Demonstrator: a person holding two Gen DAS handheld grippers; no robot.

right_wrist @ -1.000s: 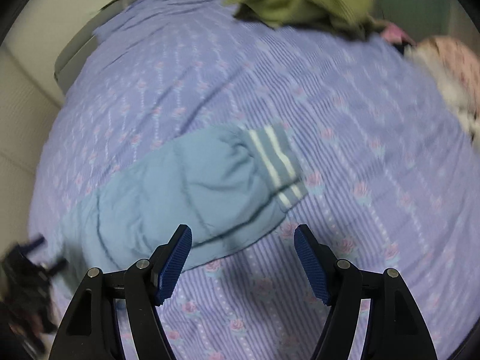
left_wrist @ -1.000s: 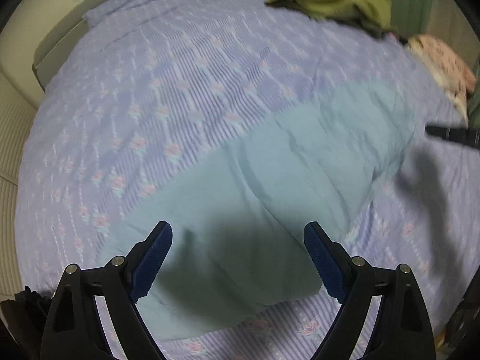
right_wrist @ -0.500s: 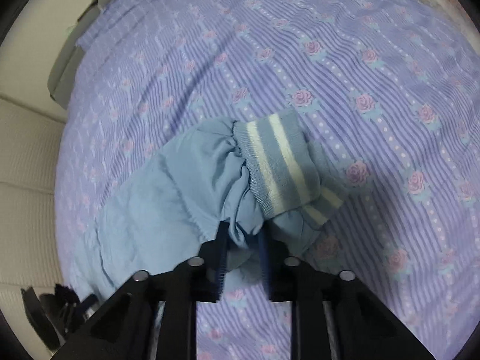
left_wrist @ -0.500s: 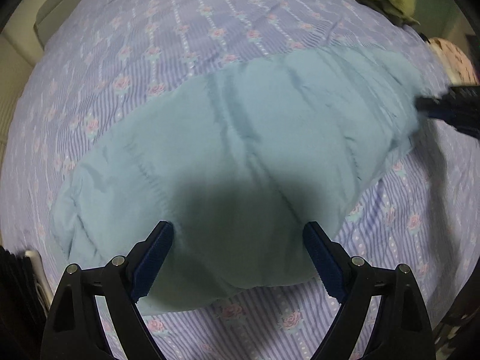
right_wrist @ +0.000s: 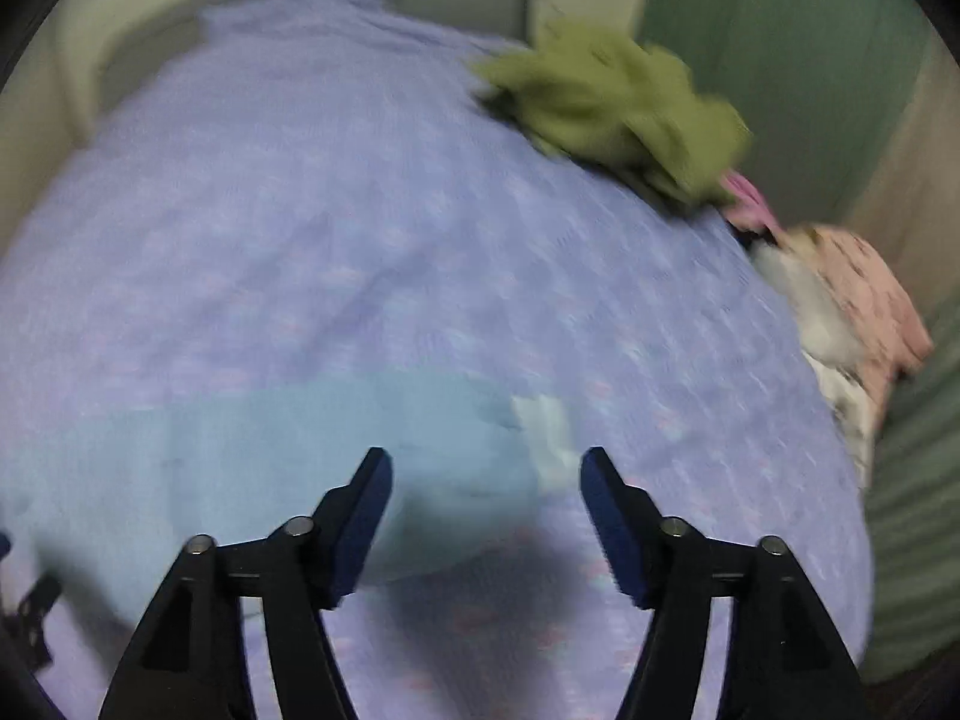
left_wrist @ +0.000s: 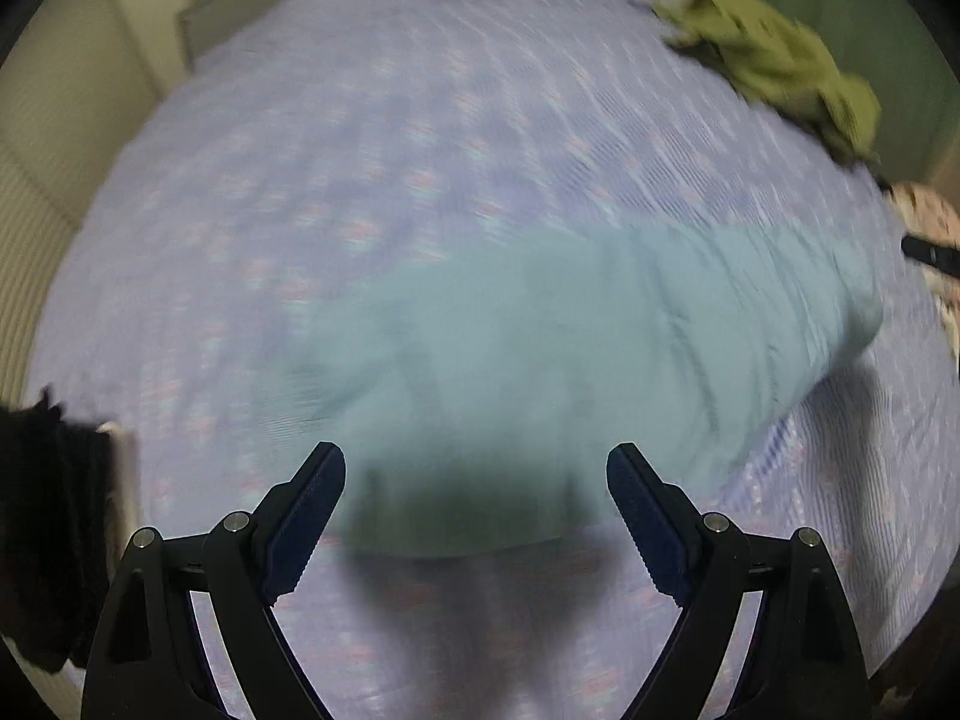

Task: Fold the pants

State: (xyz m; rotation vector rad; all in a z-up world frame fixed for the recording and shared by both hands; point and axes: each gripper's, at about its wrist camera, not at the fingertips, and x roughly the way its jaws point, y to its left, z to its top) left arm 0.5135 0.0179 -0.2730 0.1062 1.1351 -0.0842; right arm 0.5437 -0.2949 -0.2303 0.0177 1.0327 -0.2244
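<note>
The light blue pants [left_wrist: 570, 348] lie flat across the lilac flowered bedsheet [left_wrist: 390, 138], stretched from near left to far right. My left gripper [left_wrist: 476, 516] is open and empty, just above the pants' near edge. In the right wrist view the pants [right_wrist: 270, 456] lie to the left, with the pale striped cuff [right_wrist: 543, 438] at their right end. My right gripper [right_wrist: 485, 516] is open and empty over that cuff end. Both views are blurred by motion.
A crumpled olive-green garment [right_wrist: 618, 108] lies at the far side of the bed, also in the left wrist view [left_wrist: 780, 66]. A pink patterned cloth [right_wrist: 864, 312] lies at the right edge. A dark object [left_wrist: 48, 528] sits at the bed's left edge.
My right gripper, shut on the pants near the cuff half a second ago, has opened and let go and lifted back. My left gripper stayed open and pulled back. The pants lie flatter.
</note>
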